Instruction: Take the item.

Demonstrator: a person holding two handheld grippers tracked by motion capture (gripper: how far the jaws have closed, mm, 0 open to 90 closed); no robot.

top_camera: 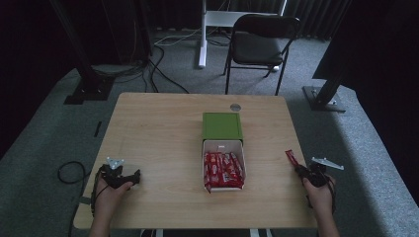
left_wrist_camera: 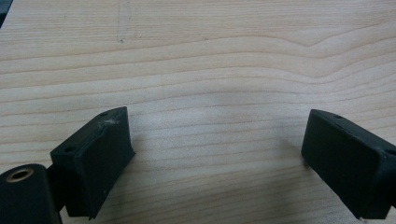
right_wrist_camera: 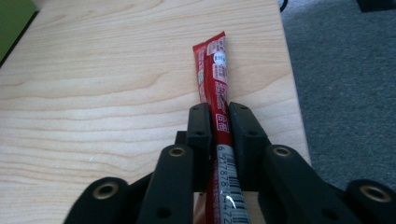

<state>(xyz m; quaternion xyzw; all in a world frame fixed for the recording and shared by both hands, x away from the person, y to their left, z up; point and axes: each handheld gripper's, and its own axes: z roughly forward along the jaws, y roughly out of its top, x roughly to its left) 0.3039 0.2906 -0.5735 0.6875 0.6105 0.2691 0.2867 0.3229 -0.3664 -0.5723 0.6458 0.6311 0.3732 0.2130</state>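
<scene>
A white box (top_camera: 223, 145) with several red snack packets (top_camera: 224, 170) sits mid-table, its green lid (top_camera: 222, 126) just beyond it. My right gripper (top_camera: 301, 170) is at the table's right edge, shut on one long red packet (top_camera: 291, 158). In the right gripper view that red packet (right_wrist_camera: 215, 74) runs edge-up between the two jaws of the right gripper (right_wrist_camera: 219, 109) and sticks out ahead over the wood. My left gripper (top_camera: 135, 176) rests near the front left of the table. The left gripper (left_wrist_camera: 215, 135) stands open over bare wood, nothing between its jaws.
A wooden table (top_camera: 158, 138) with a round grommet (top_camera: 235, 107) at its far edge. Beyond it stands a black chair (top_camera: 259, 42) on grey carpet. Cables (top_camera: 71, 172) lie on the floor at the left. The table's right edge (right_wrist_camera: 292, 79) runs close beside the held packet.
</scene>
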